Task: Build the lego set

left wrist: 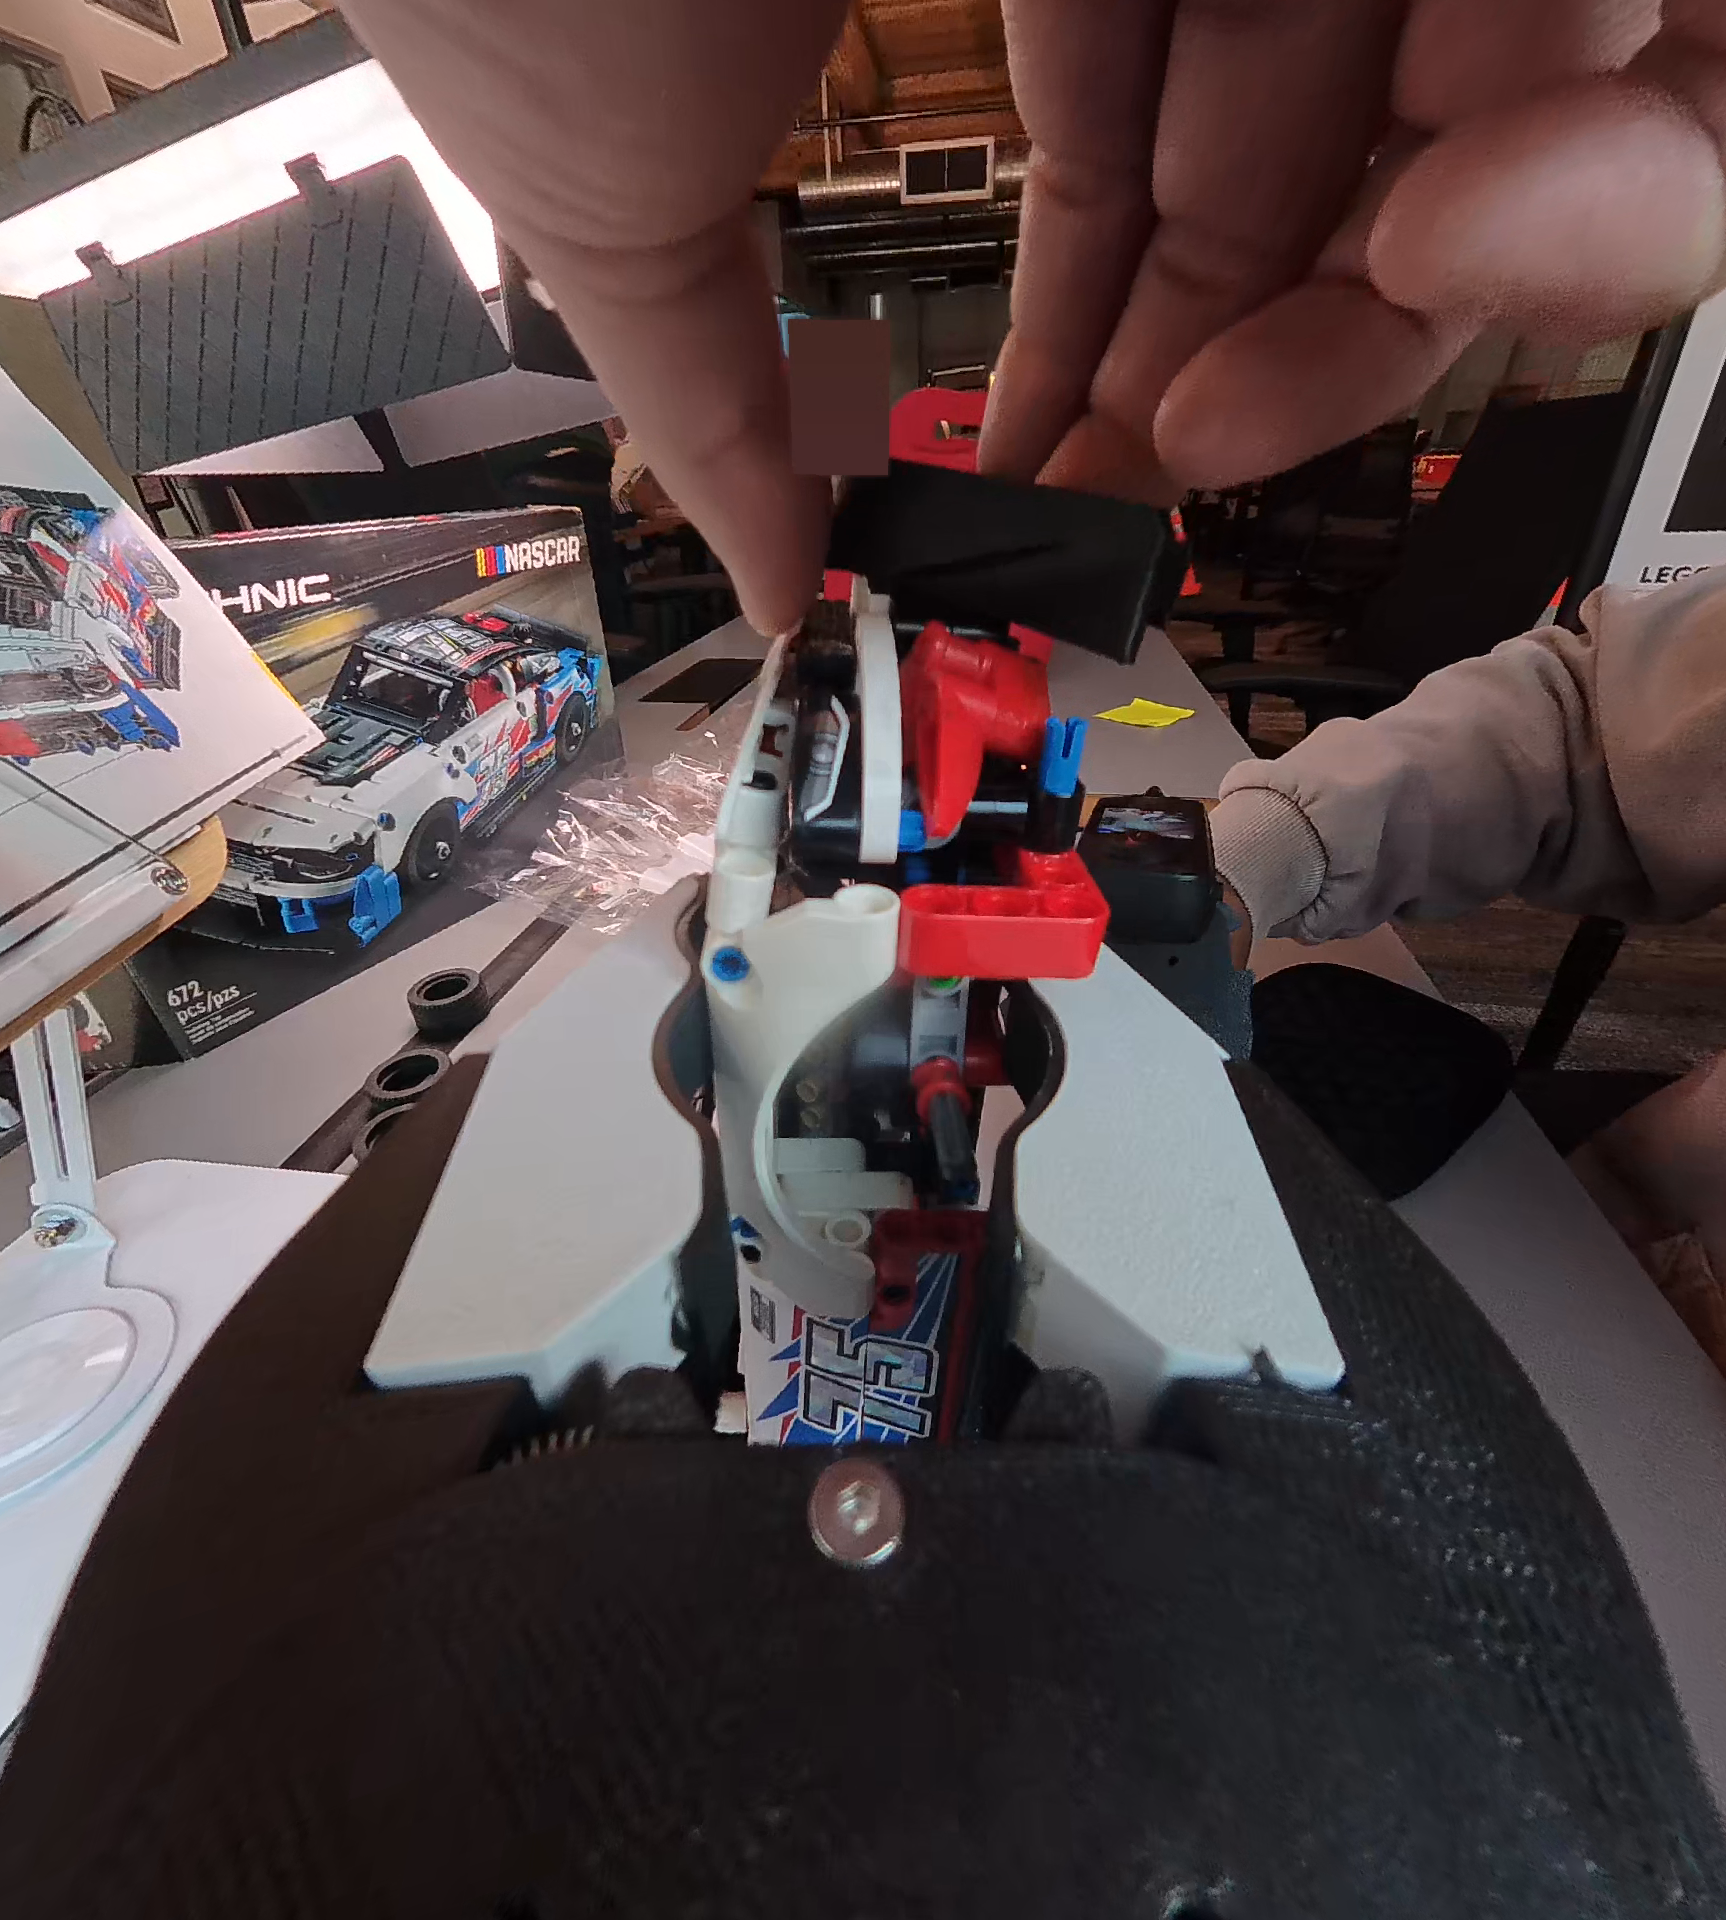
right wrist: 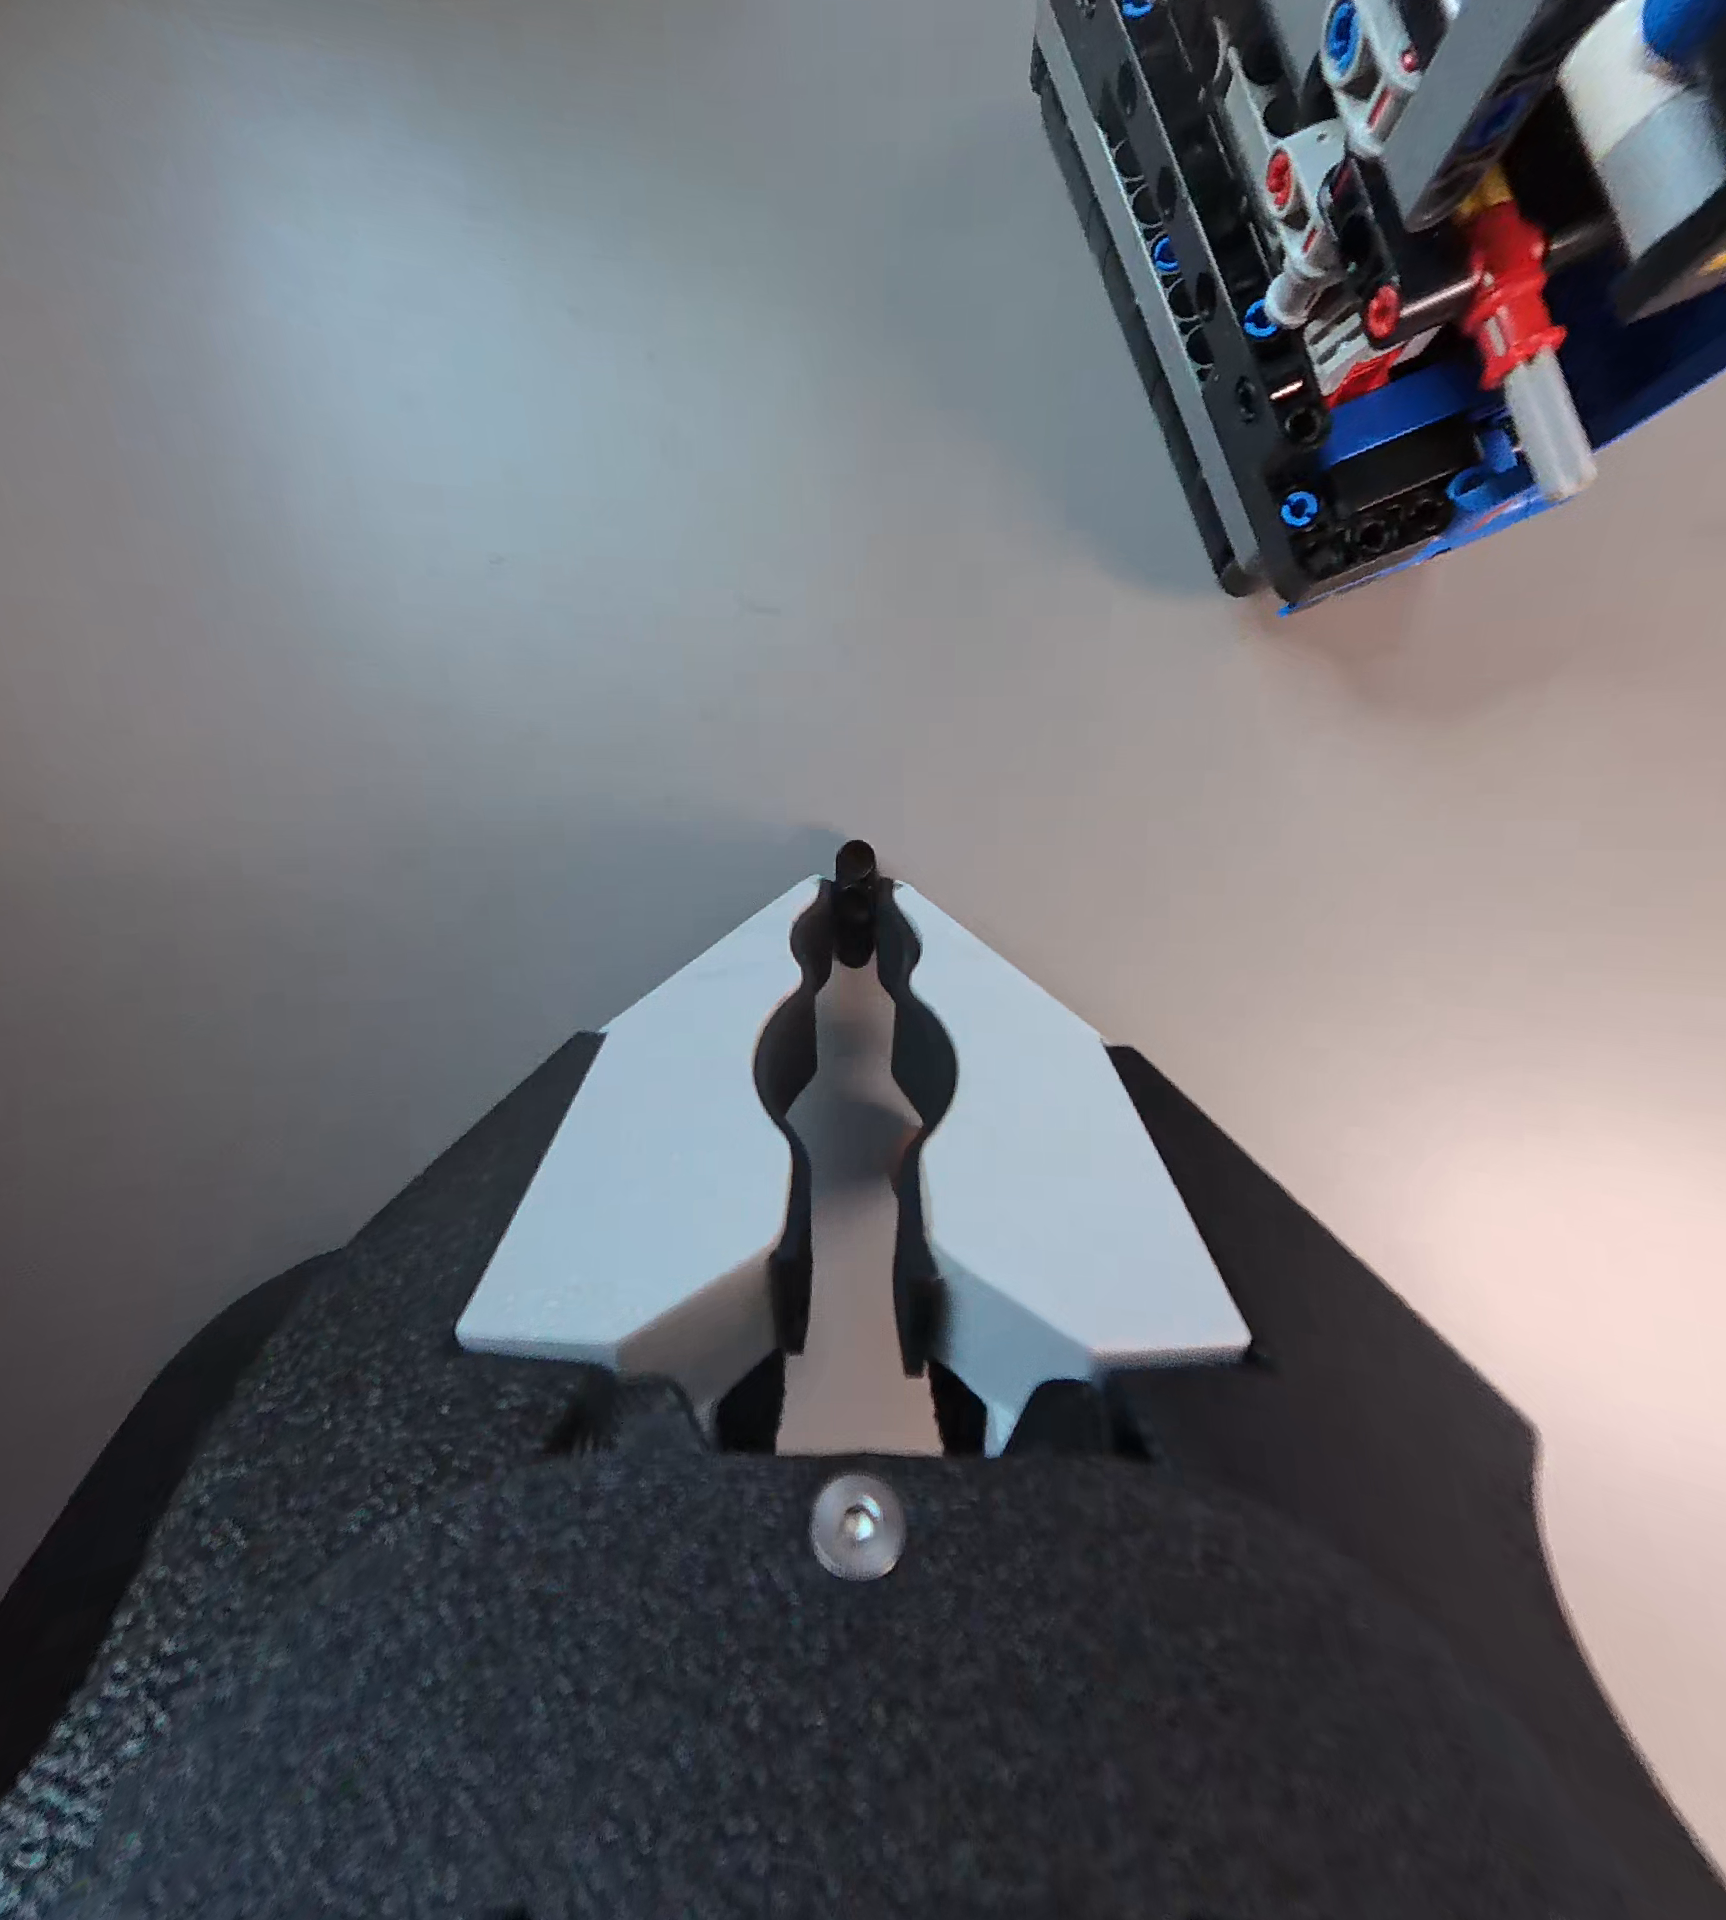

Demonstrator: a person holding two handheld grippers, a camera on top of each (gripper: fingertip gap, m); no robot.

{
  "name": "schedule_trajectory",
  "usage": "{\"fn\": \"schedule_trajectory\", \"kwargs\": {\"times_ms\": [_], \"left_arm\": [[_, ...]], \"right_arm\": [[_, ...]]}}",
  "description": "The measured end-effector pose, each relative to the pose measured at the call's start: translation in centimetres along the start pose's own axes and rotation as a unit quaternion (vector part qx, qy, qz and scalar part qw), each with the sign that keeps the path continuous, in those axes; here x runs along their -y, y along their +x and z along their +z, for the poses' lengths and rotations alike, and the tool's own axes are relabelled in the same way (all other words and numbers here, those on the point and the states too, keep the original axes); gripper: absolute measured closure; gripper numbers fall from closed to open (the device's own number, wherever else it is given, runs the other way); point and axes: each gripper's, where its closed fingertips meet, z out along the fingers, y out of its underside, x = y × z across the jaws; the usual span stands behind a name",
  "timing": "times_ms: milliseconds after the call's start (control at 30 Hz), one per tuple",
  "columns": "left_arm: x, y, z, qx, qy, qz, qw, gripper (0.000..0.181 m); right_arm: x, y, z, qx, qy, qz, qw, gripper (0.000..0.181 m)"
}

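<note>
In the left wrist view, going from the left edge rightward: an instruction booklet [left wrist: 59, 665] on a stand sits at about 9 o'clock, the set's box [left wrist: 381, 769] lies just right of it on the table [left wrist: 1461, 1340], and a few loose black tyres [left wrist: 445, 1000] rest near the box's lower corner. At centre, the left gripper [left wrist: 864, 1070] is closed on a car-body section [left wrist: 838, 1039], a white, red and black sub-assembly clamped between the white fingers [left wrist: 568, 1184]. Its long axis runs straight away from the camera, toward 12 o'clock. A bare hand [left wrist: 1098, 260] comes in from 12 o'clock and pinches the far top of that section, next to a black panel [left wrist: 1004, 561]. At 3 o'clock a sleeved arm [left wrist: 1524, 748] reaches in.

In the right wrist view, the right gripper [right wrist: 856, 899] hangs over the plain table, its jaws nearly together and nipping a small black pin [right wrist: 855, 904] at the very tips; the pin points forward along the fingers, to 12 o'clock. A chassis block [right wrist: 1358, 312] of black, grey and blue beams lies at about 1 o'clock from the jaws, well apart, its long side running roughly from 11 to 5 o'clock.

The next move probably hinges on that offset: the pin must swing toward 1 o'clock and turn square to a beam hole, and the right gripper is the one carrying it.
</note>
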Motion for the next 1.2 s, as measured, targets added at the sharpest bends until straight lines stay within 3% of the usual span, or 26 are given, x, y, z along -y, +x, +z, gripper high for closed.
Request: {"fn": "schedule_trajectory", "kwargs": {"times_ms": [167, 400, 733, 1067, 1133, 1200], "left_arm": [[0.0, 0.0, 0.0, 0.000, 0.001, -0.001, 1.000, 0.128], [0.0, 0.0, 0.0, -0.001, 0.003, -0.003, 1.000, 0.128], [0.0, 0.0, 0.0, -0.001, 0.001, -0.001, 1.000, 0.128], [0.0, 0.0, 0.0, -0.001, 0.003, -0.003, 1.000, 0.128], [0.0, 0.0, 0.0, -0.001, 0.003, -0.003, 1.000, 0.128], [0.0, 0.0, 0.0, -0.001, 0.003, -0.003, 1.000, 0.128]], "right_arm": [[-0.7, -0.7, -0.7, 0.010, -0.010, -0.014, 1.000, 0.176], [-0.1, -0.2, -4.2, -0.009, -0.011, -0.028, 0.999, 0.177], [-2.5, 0.1, -1.4, -0.004, -0.043, -0.027, 0.999, 0.176], [-1.1, 0.4, -2.7, -0.024, 0.025, 0.010, 0.999, 0.155], [-0.2, 0.4, -4.1, -0.041, 0.053, 0.001, 0.998, 0.181], [1.4, 0.6, -6.2, -0.071, 0.083, -0.021, 0.994, 0.181]]}}
